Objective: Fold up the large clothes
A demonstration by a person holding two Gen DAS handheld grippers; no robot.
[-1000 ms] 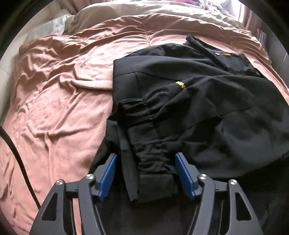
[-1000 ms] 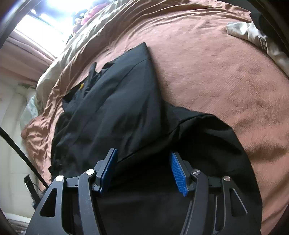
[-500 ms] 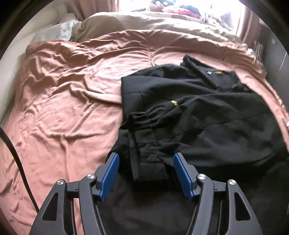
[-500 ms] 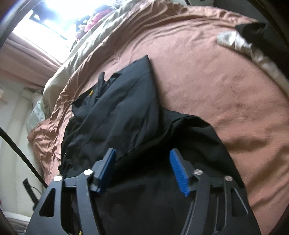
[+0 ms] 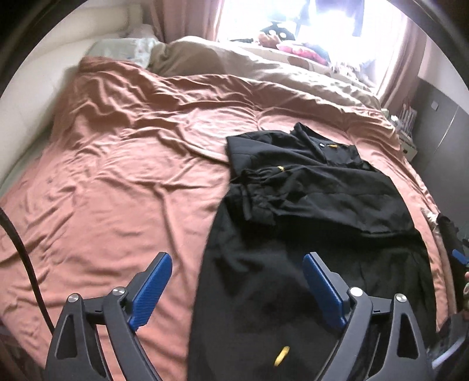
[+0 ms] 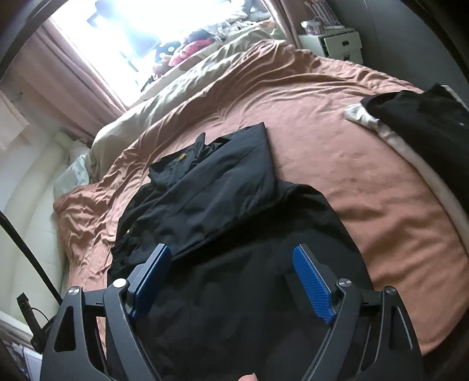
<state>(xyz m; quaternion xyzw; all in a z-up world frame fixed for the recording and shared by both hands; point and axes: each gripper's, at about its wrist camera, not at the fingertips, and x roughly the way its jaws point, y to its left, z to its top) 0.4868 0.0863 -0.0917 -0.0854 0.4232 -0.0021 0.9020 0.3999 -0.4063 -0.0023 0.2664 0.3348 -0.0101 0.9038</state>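
The black jacket (image 5: 316, 205) is laid on the rust-coloured bedspread (image 5: 117, 181), towards its right side in the left wrist view. Both sleeves are seen folded in across the chest, the gathered cuff (image 5: 258, 187) resting on the front panel. This is judged a deliberate narrowing of the garment before the hem is brought up; that lengthwise fold is not yet made.

The left gripper (image 5: 237, 281) is held above the lower left edge of the jacket, jaws spreading, nothing pinched between the blue pads (image 5: 149, 287). The right gripper (image 6: 231, 278) is held over the lower body of the jacket, jaws likewise spreading, with cloth seen below them but not pressed. A second dark garment (image 6: 422, 117) is noted at the far right of the bed, on pale cloth.

Against the frames of a second ago: both grippers are drawn back and raised, so that more bed and the window (image 5: 293, 26) are taken in. The jaws are noticeably wider. The cuff, previously between the left pads, is now well clear of them.
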